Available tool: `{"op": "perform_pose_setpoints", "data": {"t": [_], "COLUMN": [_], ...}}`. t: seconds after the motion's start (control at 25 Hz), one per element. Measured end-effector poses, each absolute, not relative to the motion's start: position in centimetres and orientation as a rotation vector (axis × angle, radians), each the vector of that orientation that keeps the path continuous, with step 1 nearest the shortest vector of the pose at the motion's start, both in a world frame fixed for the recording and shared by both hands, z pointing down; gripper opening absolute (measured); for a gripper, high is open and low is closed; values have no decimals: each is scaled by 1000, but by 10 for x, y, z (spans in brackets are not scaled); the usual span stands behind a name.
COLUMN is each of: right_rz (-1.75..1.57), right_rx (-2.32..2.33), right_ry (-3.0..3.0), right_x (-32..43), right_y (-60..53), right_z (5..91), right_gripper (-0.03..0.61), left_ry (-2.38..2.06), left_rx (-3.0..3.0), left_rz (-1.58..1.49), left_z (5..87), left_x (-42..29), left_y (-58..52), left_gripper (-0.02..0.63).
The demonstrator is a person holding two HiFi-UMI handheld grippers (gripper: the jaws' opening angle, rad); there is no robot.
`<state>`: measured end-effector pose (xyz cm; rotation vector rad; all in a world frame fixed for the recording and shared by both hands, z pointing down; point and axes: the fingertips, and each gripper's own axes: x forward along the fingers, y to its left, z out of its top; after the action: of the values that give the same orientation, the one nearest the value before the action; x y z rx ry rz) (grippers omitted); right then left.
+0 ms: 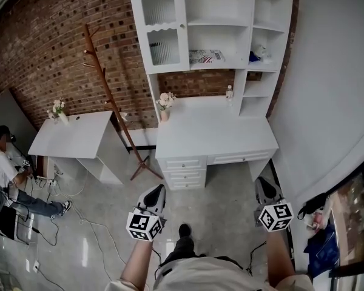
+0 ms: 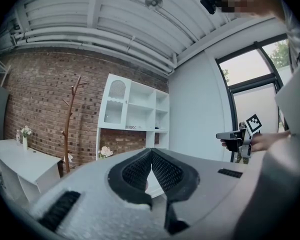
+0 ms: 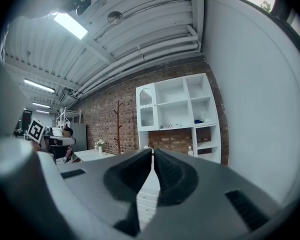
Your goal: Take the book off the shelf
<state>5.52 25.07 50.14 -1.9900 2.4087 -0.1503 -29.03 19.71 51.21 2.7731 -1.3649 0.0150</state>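
Note:
The book [image 1: 205, 56] lies flat on the middle shelf of the white hutch [image 1: 170, 23] above the desk [image 1: 212, 132]. The right gripper view shows the book [image 3: 174, 126] far off as a thin flat shape. My left gripper [image 1: 156, 190] hangs low over the floor in front of the desk drawers, well short of the shelf. Its jaws meet at the tips [image 2: 151, 150] with nothing between them. My right gripper [image 1: 264, 184] is level with it to the right, also shut [image 3: 153, 150] and empty. Both point toward the desk.
A flower vase [image 1: 165, 102] and a small bottle [image 1: 229, 93] stand on the desk. A wooden coat stand [image 1: 109, 96] and a white side table [image 1: 73, 135] are to the left. A person [image 1: 6, 174] sits at far left, with cables on the floor. A white wall [image 1: 327, 102] closes the right side.

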Motion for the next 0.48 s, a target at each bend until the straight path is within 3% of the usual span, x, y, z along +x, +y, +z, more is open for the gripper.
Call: {"op": "perform_pose_setpoints", "data": {"t": [0.48], "right_rz": [-151], "right_rx": [-2066], "right_ry": [2410], "right_x": [65], "right_y": [180], "right_z": [509], "right_gripper": [35], "left_ry": [-1304], "left_rx": [2749], "left_rz": [13], "left_z": [532], "left_x": [-274], "left_y": [108], "left_gripper": [25]}}
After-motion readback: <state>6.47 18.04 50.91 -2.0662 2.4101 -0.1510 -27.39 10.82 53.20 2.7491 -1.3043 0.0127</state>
